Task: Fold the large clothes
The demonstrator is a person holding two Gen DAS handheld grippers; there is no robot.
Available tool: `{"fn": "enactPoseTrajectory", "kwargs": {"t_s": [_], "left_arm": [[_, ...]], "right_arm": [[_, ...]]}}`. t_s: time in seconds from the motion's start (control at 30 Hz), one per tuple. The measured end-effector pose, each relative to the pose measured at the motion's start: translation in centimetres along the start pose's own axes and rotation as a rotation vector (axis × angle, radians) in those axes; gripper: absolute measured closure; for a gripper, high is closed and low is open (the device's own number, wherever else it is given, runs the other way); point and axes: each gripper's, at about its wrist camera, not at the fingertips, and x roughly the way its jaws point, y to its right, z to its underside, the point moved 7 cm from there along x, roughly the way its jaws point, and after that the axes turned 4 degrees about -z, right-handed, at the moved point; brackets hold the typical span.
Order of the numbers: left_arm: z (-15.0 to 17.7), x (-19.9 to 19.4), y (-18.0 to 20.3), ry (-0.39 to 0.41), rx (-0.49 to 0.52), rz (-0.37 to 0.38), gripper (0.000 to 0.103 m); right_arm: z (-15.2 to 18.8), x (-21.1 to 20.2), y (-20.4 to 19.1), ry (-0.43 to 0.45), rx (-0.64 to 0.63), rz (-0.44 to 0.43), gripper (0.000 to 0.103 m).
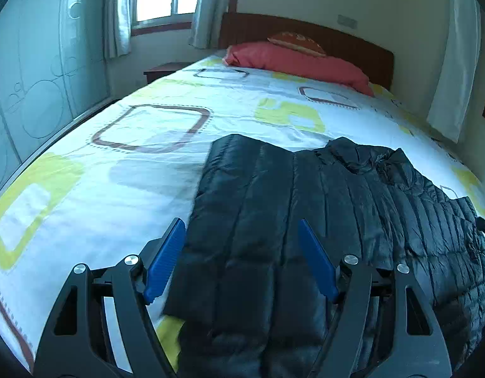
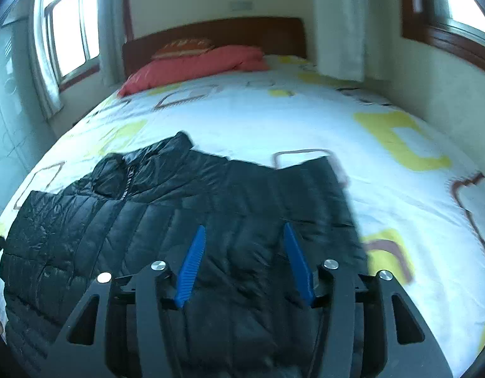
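Left wrist view: left gripper (image 1: 240, 236) spread wide over the jacket's (image 1: 305, 220) left sleeve, holding nothing. Right gripper (image 2: 245, 241) is half open above the right side, empty too. Jacket lies on the bed (image 1: 100, 189), near end, both sleeves look folded in already; halving the body seems left. Only the right view shows the zipper (image 2: 128, 182) clearly.

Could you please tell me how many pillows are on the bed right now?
2: a red pillow lies along the headboard end, and an orange patterned one sits behind it against the headboard, partly hidden. More could lie behind.
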Motion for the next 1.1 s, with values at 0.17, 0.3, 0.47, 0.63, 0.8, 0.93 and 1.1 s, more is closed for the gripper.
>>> {"fn": "enactPoseTrajectory", "kwargs": {"t_s": [0.17, 0.3, 0.47, 0.63, 0.8, 0.93, 1.1], "left_arm": [[1.5, 5.4, 0.1, -0.136, 0.05, -0.096, 0.031], [1.5, 5.6, 0.0, -0.154, 0.054, -0.095, 0.032], [1.4, 2.5, -1.4, -0.072, -0.03, -0.051, 0.033], [3.2, 5.8, -2.3, -0.221, -0.083, -0.012, 0.027], [4.1, 1.8, -4.7, -0.223, -0.172, 0.026, 0.027], [7.3, -2.8, -7.4, -0.217, -0.219, 0.028, 0.027], [13.8, -9.2, -10.8, -0.265, -0.28, 0.068, 0.027]], "right_arm": [[2.5, 6.4, -0.4, -0.142, -0.047, 0.019, 0.051], [2.3, 5.8, -0.3, -0.139, -0.034, 0.017, 0.051], [3.3, 1.6, 0.5, -0.073, -0.052, 0.07, 0.051], [4.8, 3.5, 1.4, -0.141, -0.056, 0.053, 0.047], [5.2, -1.0, 3.3, -0.126, 0.028, 0.009, 0.047], [8.1, -5.9, 5.5, -0.129, 0.074, 0.0, 0.047], [13.3, -12.6, 9.2, -0.137, 0.146, -0.005, 0.046]]}}
